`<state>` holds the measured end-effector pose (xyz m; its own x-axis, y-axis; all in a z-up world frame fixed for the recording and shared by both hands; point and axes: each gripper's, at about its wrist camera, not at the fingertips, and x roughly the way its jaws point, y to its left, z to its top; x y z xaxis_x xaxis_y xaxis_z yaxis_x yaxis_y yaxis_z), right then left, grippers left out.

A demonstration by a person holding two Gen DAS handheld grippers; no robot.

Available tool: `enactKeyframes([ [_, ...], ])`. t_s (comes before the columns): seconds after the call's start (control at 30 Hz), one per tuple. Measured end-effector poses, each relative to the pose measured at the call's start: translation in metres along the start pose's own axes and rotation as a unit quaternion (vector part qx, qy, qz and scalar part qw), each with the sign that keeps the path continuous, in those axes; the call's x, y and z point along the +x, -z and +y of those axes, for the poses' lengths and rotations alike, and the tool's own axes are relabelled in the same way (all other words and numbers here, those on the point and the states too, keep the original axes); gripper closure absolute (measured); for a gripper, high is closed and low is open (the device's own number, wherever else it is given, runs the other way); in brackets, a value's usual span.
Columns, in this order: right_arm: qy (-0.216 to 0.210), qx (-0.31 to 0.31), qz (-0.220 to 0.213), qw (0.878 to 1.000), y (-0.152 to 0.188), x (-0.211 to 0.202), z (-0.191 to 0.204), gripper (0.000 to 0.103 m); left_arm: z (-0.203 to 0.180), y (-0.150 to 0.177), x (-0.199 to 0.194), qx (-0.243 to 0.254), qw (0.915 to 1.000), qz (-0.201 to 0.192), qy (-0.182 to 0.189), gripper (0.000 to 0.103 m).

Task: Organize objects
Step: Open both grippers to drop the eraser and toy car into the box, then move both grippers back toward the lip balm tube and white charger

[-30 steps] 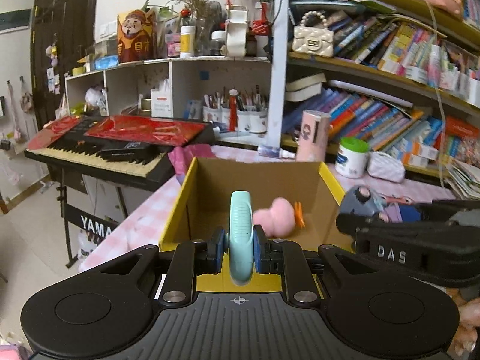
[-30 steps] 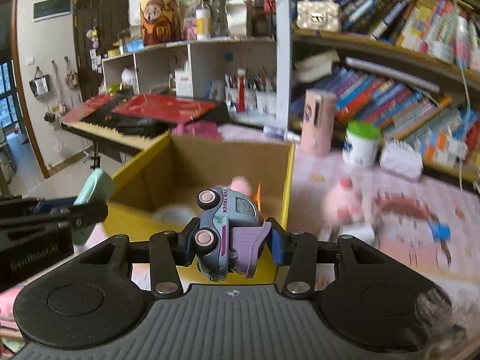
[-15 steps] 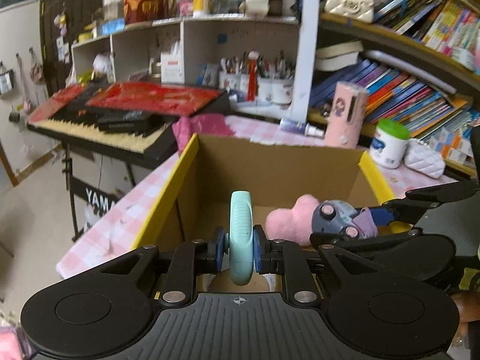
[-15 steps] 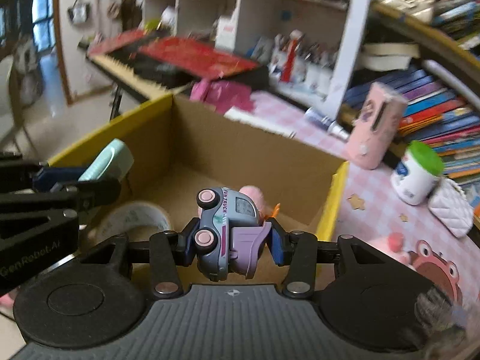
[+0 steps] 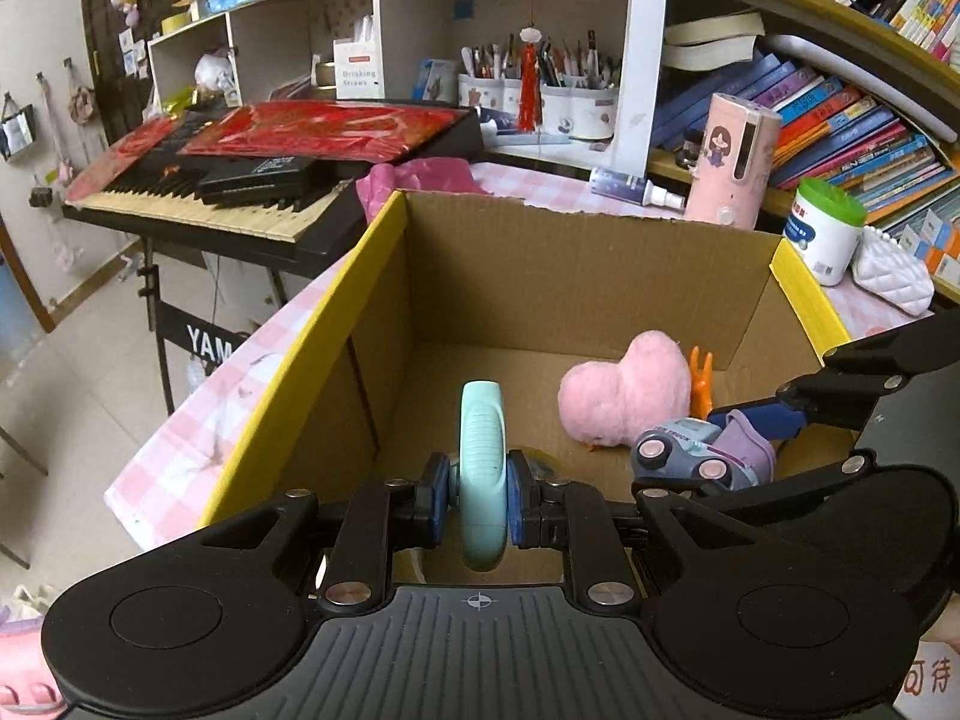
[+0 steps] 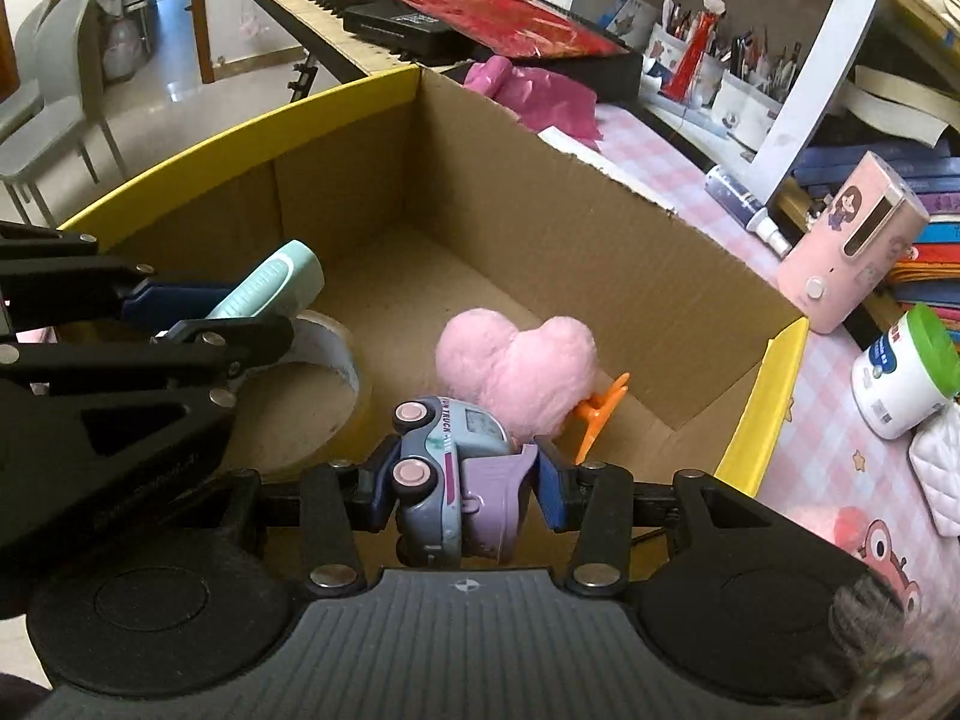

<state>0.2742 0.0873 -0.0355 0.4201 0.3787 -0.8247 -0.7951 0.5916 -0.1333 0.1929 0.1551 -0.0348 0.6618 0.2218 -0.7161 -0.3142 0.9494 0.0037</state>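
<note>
An open cardboard box [image 5: 576, 264] [image 6: 540, 222] with yellow rims stands on the pink checked table. My left gripper [image 5: 478, 501] is shut on a flat mint-green case [image 5: 482, 468] [image 6: 270, 288], held on edge above the box's near left part. My right gripper [image 6: 459, 489] is shut on a grey and purple toy truck [image 6: 444, 468] [image 5: 696, 456], hanging over the box's near right part. On the box floor lie a pink plush heart [image 6: 516, 360] [image 5: 624, 396], an orange clip [image 6: 597, 408] and a roll of clear tape [image 6: 324, 360].
Right of the box stand a pink dispenser [image 6: 852, 240], a white jar with a green lid [image 6: 906, 372] and a white quilted pouch [image 5: 894, 276]. A spray bottle [image 5: 636, 189] and pink cloth [image 5: 420, 180] lie behind it. A keyboard [image 5: 240, 180] and bookshelves stand beyond.
Both grippers have moved forward and down from before the box's front rim to over its inside, each keeping its grip. The right one has rolled and tipped further down.
</note>
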Motion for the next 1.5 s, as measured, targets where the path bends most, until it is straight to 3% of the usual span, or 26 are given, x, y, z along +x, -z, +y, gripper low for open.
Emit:
enactKeyframes([
  [0.2, 0.012, 0.006, -0.021, 1.000, 0.002, -0.007, 0.001, 0.056, -0.002, 0.000, -0.017, -0.003, 0.9996, -0.027, -0.001, 0.083],
  [0.3, 0.020, 0.012, -0.050, 0.998, 0.004, -0.017, 0.001, 0.052, 0.004, -0.002, -0.034, -0.017, 0.9983, -0.054, 0.007, 0.064],
  [0.33, 0.021, 0.016, -0.058, 0.998, 0.005, -0.021, 0.001, 0.052, 0.006, -0.002, -0.041, -0.024, 0.9974, -0.066, 0.012, 0.051],
  [0.37, 0.022, 0.022, -0.069, 0.997, 0.006, -0.026, 0.001, 0.051, 0.008, -0.002, -0.048, -0.029, 0.9964, -0.078, 0.018, 0.045],
  [0.5, 0.041, 0.053, -0.122, 0.990, 0.012, -0.054, 0.005, 0.044, 0.009, 0.001, -0.075, -0.027, 0.9918, -0.124, 0.018, 0.038],
  [0.67, 0.074, 0.070, -0.179, 0.979, 0.026, -0.089, 0.021, 0.034, 0.012, 0.012, -0.103, -0.033, 0.9858, -0.164, 0.009, 0.018],
  [0.83, 0.094, 0.072, -0.202, 0.972, 0.042, -0.110, 0.040, 0.031, 0.022, 0.025, -0.118, -0.037, 0.9850, -0.168, 0.011, 0.017],
  [0.9, 0.099, 0.087, -0.207, 0.969, 0.051, -0.118, 0.049, 0.020, 0.027, 0.033, -0.123, -0.040, 0.9854, -0.165, 0.012, 0.017],
  [0.97, 0.101, 0.100, -0.209, 0.968, 0.061, -0.123, 0.059, 0.018, 0.031, 0.042, -0.127, -0.040, 0.9863, -0.159, 0.012, 0.016],
  [1.5, 0.121, 0.151, -0.146, 0.970, 0.131, -0.139, 0.137, 0.009, 0.064, 0.123, -0.162, -0.054, 0.9944, -0.086, 0.028, 0.016],
])
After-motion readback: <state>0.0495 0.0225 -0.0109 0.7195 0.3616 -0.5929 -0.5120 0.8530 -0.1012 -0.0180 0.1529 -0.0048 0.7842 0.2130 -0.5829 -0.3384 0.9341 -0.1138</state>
